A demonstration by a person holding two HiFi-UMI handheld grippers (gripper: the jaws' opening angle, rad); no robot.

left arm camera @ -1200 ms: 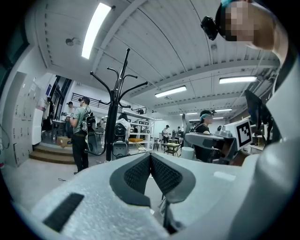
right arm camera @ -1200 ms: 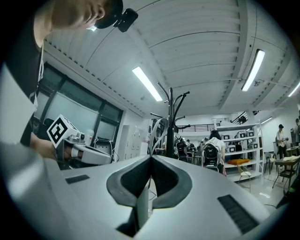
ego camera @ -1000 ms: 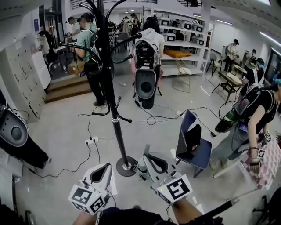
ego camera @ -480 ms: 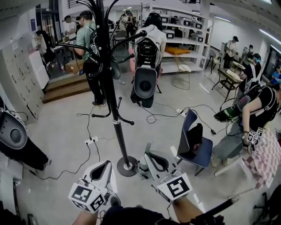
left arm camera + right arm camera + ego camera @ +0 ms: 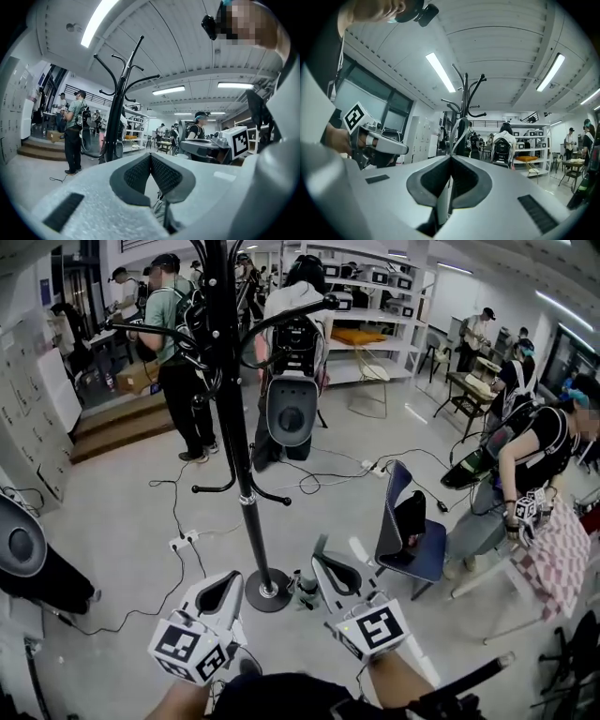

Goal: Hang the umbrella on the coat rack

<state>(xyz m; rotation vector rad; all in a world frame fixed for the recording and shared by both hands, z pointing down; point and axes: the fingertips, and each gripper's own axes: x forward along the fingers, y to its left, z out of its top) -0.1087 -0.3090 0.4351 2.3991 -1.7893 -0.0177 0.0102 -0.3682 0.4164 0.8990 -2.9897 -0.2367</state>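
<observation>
The black coat rack (image 5: 234,427) stands straight ahead on its round base (image 5: 269,592), with curved hooks at the top. My right gripper (image 5: 319,557) is just right of the base, shut on a thin pale strap loop (image 5: 458,133) that rises from the jaw tips. A small dark folded bundle (image 5: 303,585), apparently the umbrella, hangs beside that gripper near the base. My left gripper (image 5: 237,577) is left of the base, shut with nothing between its pads (image 5: 161,171). The rack shows in the left gripper view (image 5: 117,117) and in the right gripper view (image 5: 464,105).
A blue chair (image 5: 405,532) with a black bag stands to the right. A power strip (image 5: 183,542) and cables lie on the floor to the left. Several people stand behind the rack, and one bends over at the right (image 5: 534,465). Shelves (image 5: 375,324) line the back.
Both grippers stay shut and low by the rack's base. The head view has drawn a little nearer to the rack. The person at right has lifted their gripper.
</observation>
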